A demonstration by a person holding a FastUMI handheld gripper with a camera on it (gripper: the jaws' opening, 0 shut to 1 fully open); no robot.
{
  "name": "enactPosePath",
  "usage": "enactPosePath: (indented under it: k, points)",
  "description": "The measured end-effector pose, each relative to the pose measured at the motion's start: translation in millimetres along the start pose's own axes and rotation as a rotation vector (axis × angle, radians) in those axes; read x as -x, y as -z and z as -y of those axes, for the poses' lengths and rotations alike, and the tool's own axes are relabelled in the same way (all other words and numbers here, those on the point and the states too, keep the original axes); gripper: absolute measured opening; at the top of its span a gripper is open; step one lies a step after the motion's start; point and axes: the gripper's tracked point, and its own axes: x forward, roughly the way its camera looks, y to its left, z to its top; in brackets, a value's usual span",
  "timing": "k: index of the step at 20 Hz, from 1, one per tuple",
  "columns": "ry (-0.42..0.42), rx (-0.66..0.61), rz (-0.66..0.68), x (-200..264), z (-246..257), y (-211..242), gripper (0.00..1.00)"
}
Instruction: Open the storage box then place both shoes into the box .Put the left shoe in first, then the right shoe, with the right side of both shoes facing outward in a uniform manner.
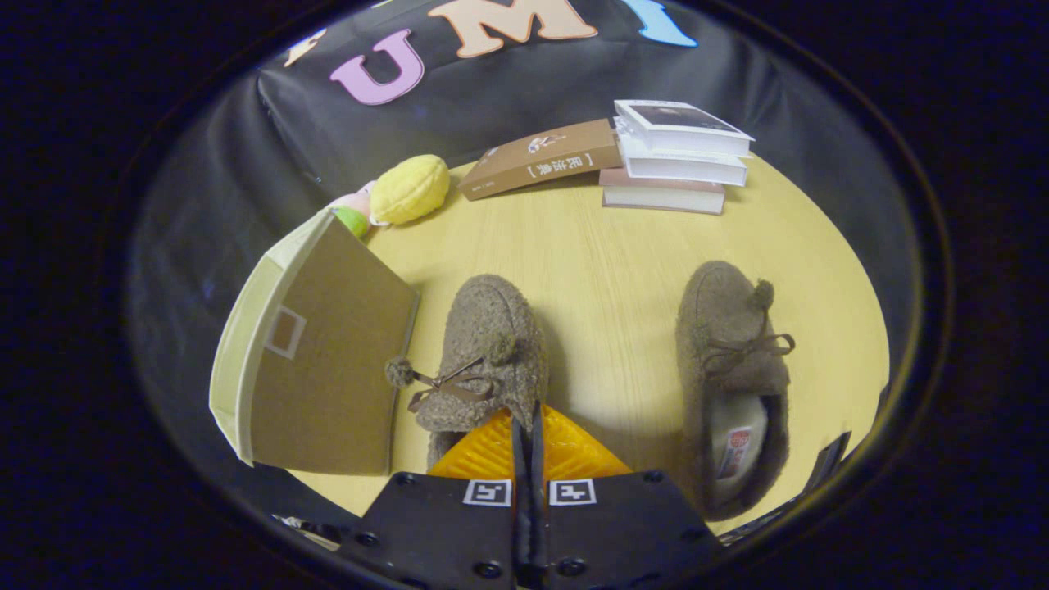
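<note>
The fingers point(529, 426) are pressed together on the heel edge of the left shoe point(483, 352), a fuzzy brown slipper with a bow just ahead of them; its heel is hidden behind them. The right shoe point(732, 369) lies well apart to their right on the table point(606, 270), its insole label too small to read. The storage box point(315, 360) stands to their left, its interior hidden. Beyond, a brown book point(541, 157) bears writing that cannot be made out, beside a stack of books point(676, 156) and a yellow plush toy point(408, 188).
</note>
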Motion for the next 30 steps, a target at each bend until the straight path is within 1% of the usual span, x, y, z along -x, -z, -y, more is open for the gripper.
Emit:
enactPosePath:
  k: [3,6,8,14,18,21,23,27,30]
  points:
    - [-0.07,-0.076,0.01,14,-24,-12,0.03]
    - [-0.091,-0.1,0.057,31,-43,-36,0.03]
    - [-0.12,-0.118,0.083,43,-60,-52,0.03]
    - [-0.232,-0.141,0.158,78,-130,-96,0.03]
    - [-0.289,-0.133,0.152,78,-183,-104,0.03]
    - [-0.287,-0.113,0.155,68,-213,-101,0.03]
    - [-0.287,-0.111,0.134,57,-231,-92,0.03]
    - [-0.247,-0.07,0.089,29,-250,-70,0.03]
    - [-0.219,-0.069,0.051,5,-260,-55,0.03]
